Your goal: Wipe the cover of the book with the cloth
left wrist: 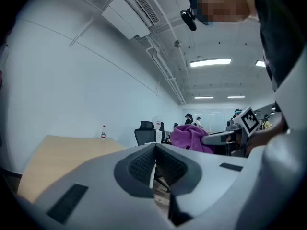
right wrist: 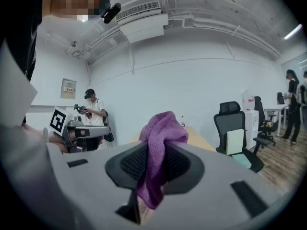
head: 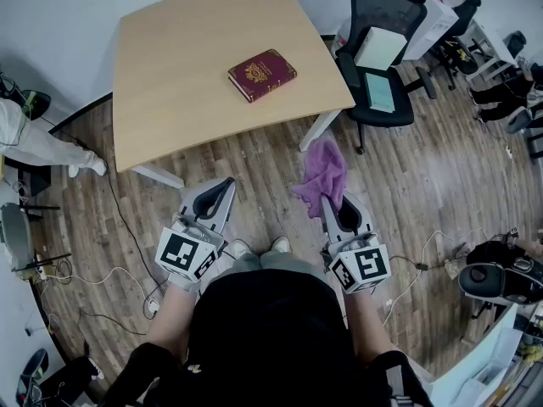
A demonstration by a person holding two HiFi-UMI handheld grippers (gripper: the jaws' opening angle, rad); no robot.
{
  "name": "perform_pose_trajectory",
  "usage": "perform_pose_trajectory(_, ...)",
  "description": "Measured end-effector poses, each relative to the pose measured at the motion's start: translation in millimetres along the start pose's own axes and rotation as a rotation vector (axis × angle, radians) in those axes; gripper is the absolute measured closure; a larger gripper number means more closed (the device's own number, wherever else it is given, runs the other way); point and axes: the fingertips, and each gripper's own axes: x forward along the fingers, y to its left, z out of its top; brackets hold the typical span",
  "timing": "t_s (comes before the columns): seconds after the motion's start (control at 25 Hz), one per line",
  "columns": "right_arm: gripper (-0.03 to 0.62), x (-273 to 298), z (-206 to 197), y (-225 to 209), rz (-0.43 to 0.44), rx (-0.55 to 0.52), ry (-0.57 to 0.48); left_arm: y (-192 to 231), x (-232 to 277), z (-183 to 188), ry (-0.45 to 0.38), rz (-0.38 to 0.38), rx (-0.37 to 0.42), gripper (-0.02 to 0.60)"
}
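Zero wiping yet: right hand-held gripper (head: 333,200) is pinching the fuzzy purple cloth (head: 322,173), left hand-held gripper (head: 222,190) is sitting closed and empty, maroon hardcover book (head: 261,75) is lying untouched on the pale wooden counter (head: 174,83).

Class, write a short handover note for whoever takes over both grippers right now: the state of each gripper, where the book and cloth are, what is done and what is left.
Left gripper: jaws together, empty.
Right gripper: shut on the purple terry cloth, which bunches up above the jaws.
The dark red hardcover book lies flat and closed on the light wooden table, ahead of both grippers, which are over the floor.
Done: cloth gripped.
Left: bring the cloth to the cover and wipe it.
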Motion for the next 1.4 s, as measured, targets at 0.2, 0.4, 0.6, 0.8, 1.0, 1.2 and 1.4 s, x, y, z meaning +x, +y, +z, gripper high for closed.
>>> perform_pose_trajectory(0.2,0.510,-1,3,-21,-0.007,0.008,-0.009,-8,18,0,0.000,-0.010,0.002,0.561)
perform_pose_trajectory(0.4,0.510,-6,2,-45,-0.011,0.019,-0.014,-20,40,-5,0.013,-0.023,-0.006,0.561)
perform_pose_trajectory(0.6,0.510,-18,3,-80,-0.023,0.042,-0.029,-36,68,0,0.028,-0.020,0.009,0.561)
perform_pose_trajectory(0.8,0.510,-33,0,-113,-0.010,0.090,-0.051,-62,92,-9,0.052,-0.014,0.041,0.561)
perform_pose_trajectory(1.0,0.510,-37,-9,-137,-0.009,0.128,-0.060,-71,107,-18,0.078,0.009,0.034,0.561)
perform_pose_trajectory(1.2,0.510,-30,-16,-157,-0.014,0.148,-0.056,-69,125,-23,0.095,0.013,0.045,0.561)
perform_pose_trajectory(1.4,0.510,-6,-19,-163,-0.012,0.146,-0.029,-51,142,-30,0.099,0.015,0.021,0.561)
